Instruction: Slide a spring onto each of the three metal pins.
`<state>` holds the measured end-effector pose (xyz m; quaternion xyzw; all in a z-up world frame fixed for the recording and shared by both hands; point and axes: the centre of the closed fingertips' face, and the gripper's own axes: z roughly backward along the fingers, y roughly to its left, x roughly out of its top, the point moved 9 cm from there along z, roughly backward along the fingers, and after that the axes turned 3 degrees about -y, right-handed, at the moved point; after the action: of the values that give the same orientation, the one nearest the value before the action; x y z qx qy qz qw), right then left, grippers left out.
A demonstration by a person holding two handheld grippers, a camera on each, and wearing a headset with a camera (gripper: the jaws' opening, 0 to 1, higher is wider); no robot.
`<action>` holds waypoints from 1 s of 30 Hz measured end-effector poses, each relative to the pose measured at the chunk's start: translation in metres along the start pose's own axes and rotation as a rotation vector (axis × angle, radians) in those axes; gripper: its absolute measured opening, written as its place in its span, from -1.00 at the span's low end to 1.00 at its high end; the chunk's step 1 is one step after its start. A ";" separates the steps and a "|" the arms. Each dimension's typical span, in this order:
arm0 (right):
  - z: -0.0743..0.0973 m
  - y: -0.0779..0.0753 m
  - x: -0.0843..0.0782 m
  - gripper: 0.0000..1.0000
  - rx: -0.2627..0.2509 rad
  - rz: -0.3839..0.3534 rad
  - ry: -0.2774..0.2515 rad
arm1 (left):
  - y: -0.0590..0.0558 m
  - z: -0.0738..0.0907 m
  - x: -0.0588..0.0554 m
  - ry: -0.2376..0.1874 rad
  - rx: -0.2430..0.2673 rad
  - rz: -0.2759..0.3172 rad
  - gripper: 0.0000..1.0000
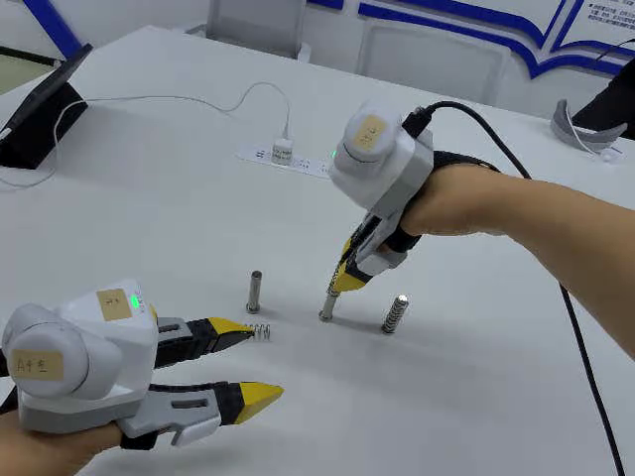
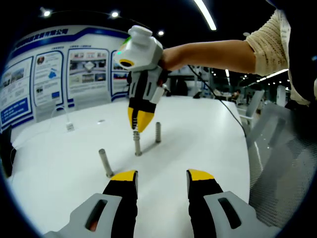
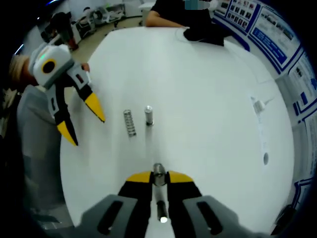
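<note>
Head view shows the right gripper, jaws pinching a spring, apparently to seat it on the middle pin; next, the left gripper, jaws spread, should pick the loose spring lying near the bare pin.

White surface, small parts on it.
Left pin, mid pin, right pin upright in row, right one w/ spring on; loose spring by left pin; power strip, cable, tablet far side.
</note>
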<state>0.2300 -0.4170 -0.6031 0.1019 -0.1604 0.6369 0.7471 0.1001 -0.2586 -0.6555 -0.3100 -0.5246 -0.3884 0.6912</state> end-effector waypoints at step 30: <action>-0.032 0.003 -0.007 -0.75 0.026 -0.016 0.055 | 0.003 0.003 -0.002 0.005 0.009 0.008 -0.21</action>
<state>0.2296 -0.4117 -0.6356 0.0953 -0.1306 0.6354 0.7551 0.1011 -0.2538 -0.6566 -0.3079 -0.5233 -0.3843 0.6955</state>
